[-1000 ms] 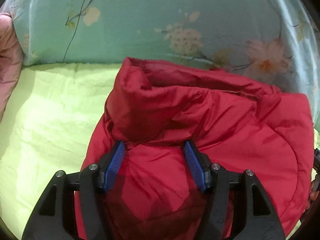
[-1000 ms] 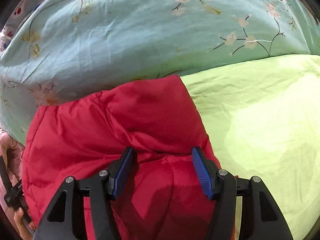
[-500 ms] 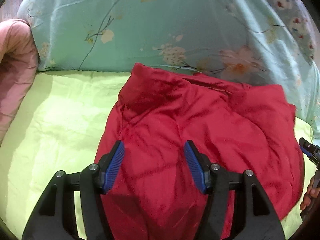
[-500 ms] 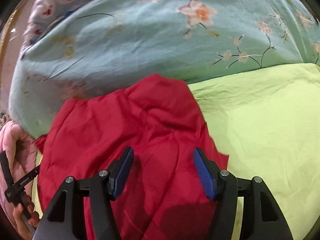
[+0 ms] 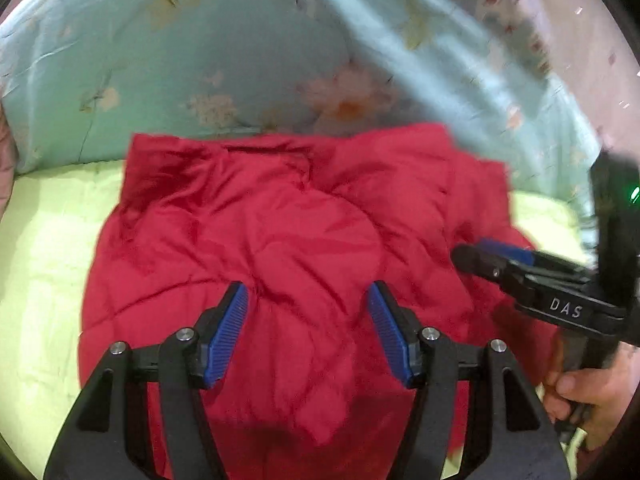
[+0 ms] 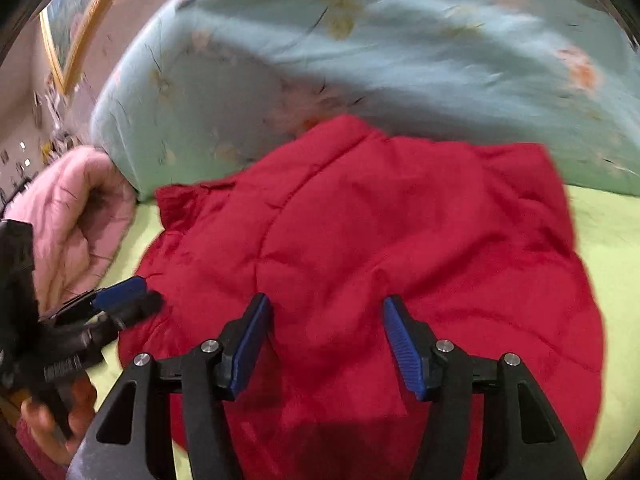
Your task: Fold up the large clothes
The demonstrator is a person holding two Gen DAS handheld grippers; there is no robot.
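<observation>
A red quilted jacket (image 5: 280,220) lies folded on the lime-green bed sheet (image 5: 40,260), its far edge against a teal floral duvet (image 5: 200,60). My left gripper (image 5: 307,286) hovers open over the jacket's near part, its blue pads clear of the fabric. From the right wrist view, the jacket (image 6: 400,240) spreads wide under my right gripper (image 6: 326,298). Its jaws are closing slightly with nothing pinched between them. Each gripper shows in the other's view: the right gripper (image 5: 480,252) at the jacket's right edge, the left gripper (image 6: 128,296) at its left edge.
A pink padded garment (image 6: 72,208) lies bunched at the left, beside the duvet (image 6: 320,60). Green sheet (image 6: 608,240) extends to the right of the jacket. A person's hand (image 5: 592,392) grips the right tool's handle. A framed picture (image 6: 68,32) hangs on the far wall.
Both grippers have drawn back and upward from the jacket. The raised fold of red fabric between the fingers a second ago now lies flat. Each gripper has come into the other's view.
</observation>
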